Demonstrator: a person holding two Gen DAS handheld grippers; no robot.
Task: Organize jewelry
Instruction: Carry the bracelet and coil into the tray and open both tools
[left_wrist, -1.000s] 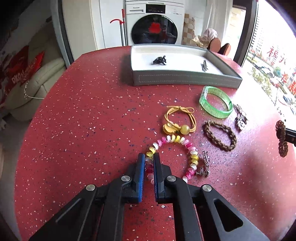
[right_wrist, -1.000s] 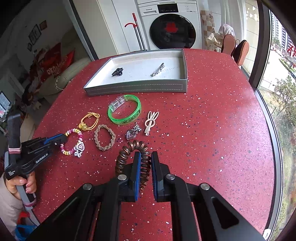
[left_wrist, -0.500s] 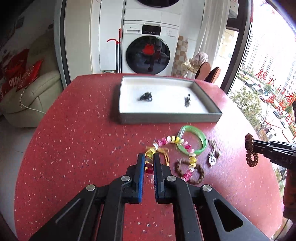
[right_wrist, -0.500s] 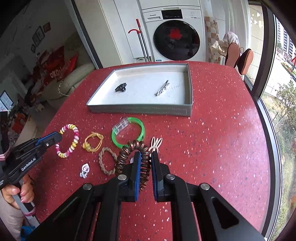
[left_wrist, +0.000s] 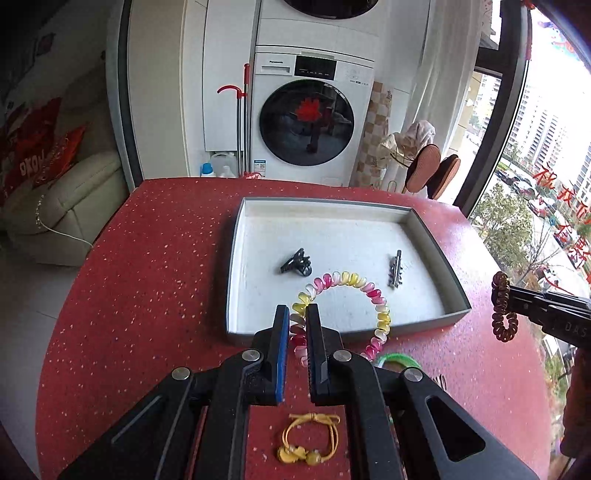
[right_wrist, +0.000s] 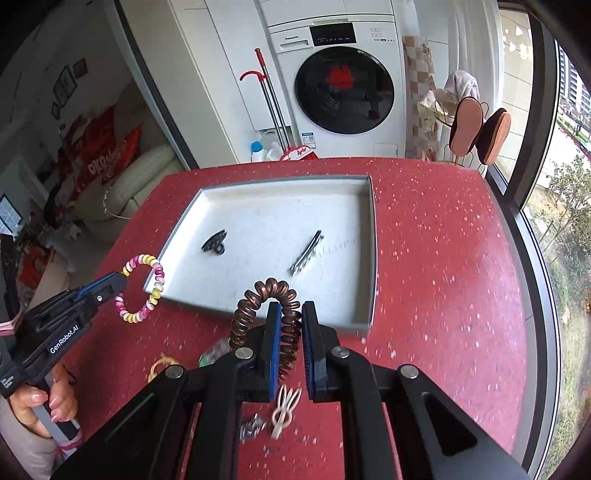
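Now both claws narrow: left claw on beaded bracelet, right claw on coil tie.

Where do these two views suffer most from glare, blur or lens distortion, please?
Left wrist view: the window at right is blown out, and the table edge bows from fisheye. Right wrist view: the hair clip below the right gripper is motion-smeared; corners vignette black.

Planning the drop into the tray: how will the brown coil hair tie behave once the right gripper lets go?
The coil tie holds its loop shape while pinched by the right gripper, so it is probably springy. Likely light, it may bounce or roll in the tray.
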